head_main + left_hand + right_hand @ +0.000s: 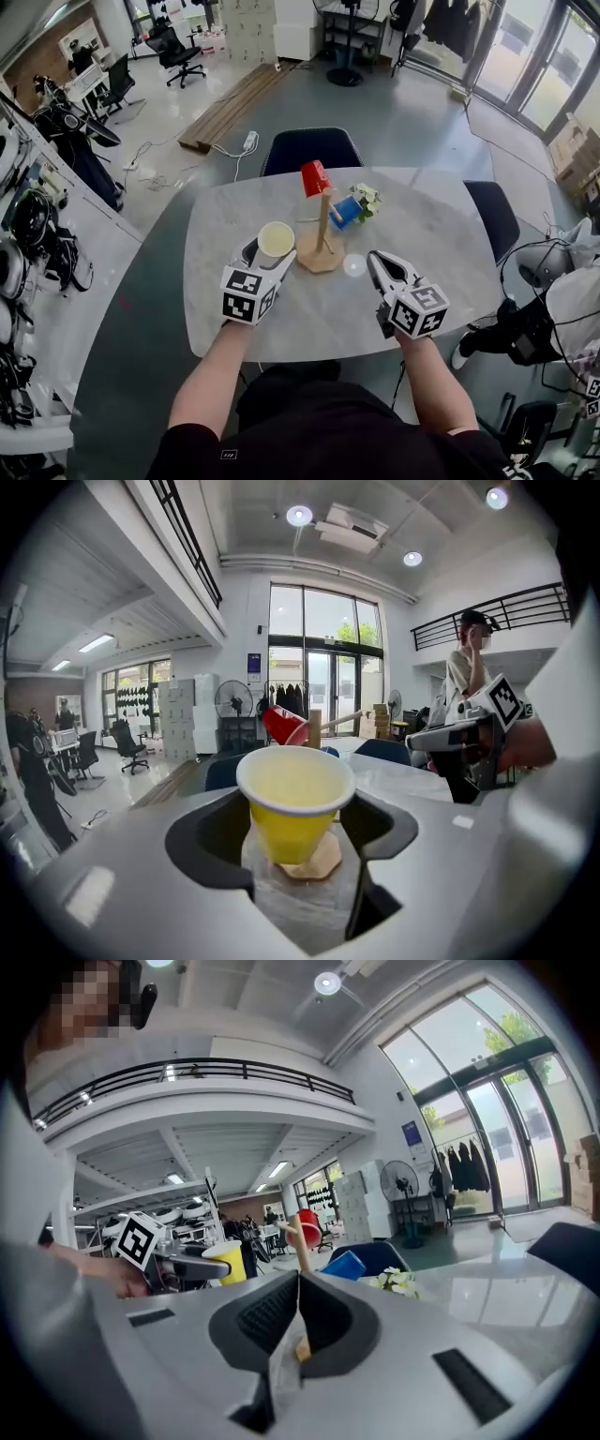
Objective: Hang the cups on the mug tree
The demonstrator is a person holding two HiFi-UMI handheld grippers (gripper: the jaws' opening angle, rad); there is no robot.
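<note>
Left tool (268, 253) wide, clamped on yellow cup (292, 803); right tool (378, 262) fully closed, empty.

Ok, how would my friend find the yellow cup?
Find the big marble table and the wooden mug tree on it. Left of its base, the left gripper holds the yellow cup upright. The red cup and blue cup hang on the tree; this one doesn't.

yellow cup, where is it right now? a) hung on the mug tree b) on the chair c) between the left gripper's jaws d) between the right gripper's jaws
C: the left gripper view shows the yellow cup upright between the jaws of the left gripper.
</note>
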